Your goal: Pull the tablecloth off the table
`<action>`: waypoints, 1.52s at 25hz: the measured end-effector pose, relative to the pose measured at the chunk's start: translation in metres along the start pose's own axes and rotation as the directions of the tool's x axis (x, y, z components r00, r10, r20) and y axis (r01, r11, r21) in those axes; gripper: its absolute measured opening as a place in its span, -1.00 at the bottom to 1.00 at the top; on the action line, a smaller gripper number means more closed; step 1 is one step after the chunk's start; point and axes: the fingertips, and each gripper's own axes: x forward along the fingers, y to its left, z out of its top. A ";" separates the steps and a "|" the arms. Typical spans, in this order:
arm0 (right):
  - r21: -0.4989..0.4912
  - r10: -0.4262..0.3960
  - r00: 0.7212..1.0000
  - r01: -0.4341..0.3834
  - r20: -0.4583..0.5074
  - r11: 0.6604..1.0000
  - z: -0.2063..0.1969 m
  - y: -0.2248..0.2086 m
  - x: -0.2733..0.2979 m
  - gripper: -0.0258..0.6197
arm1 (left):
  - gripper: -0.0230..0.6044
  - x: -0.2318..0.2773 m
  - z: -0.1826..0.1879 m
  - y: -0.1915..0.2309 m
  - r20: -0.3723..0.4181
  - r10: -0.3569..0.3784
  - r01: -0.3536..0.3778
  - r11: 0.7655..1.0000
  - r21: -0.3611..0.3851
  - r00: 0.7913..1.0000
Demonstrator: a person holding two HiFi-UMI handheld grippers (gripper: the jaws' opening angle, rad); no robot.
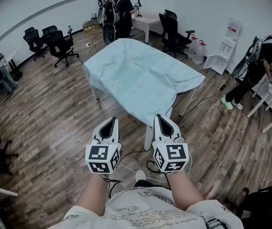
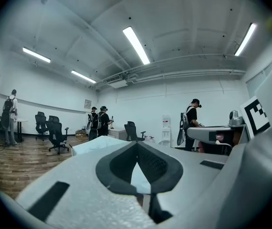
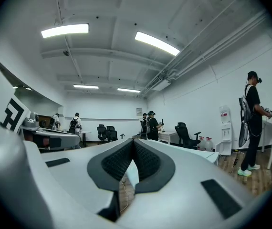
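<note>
Jaws on the left hand-held gripper [image 1: 110, 123] and the right hand-held gripper [image 1: 161, 119] are pressed together on nothing. The two sit side by side in the lower middle of the head view, short of the hanging near edge of the pale blue tablecloth [image 1: 141, 75]. That cloth drapes the whole bench [image 1: 148, 138] at frame centre, with only a white leg showing below it.

Going in without parting the jaws would merely prod the fabric. A shallow pinch on one thin fold would likely slip once pulled. A one-sided tug could snag the cloth on a far corner and drag the bench along. Loose cables [image 1: 126, 168] trail over the wood floor [image 1: 45, 123] by the person's feet, a trip hazard when stepping back. Two people [image 1: 114, 8] stand just past the far end.
</note>
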 end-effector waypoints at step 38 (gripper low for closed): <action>-0.015 -0.106 0.980 0.105 -0.169 0.994 -0.054 -0.191 0.347 -0.88 | -0.89 0.379 -0.043 0.157 -0.146 0.015 -0.026 0.997 -0.072 0.989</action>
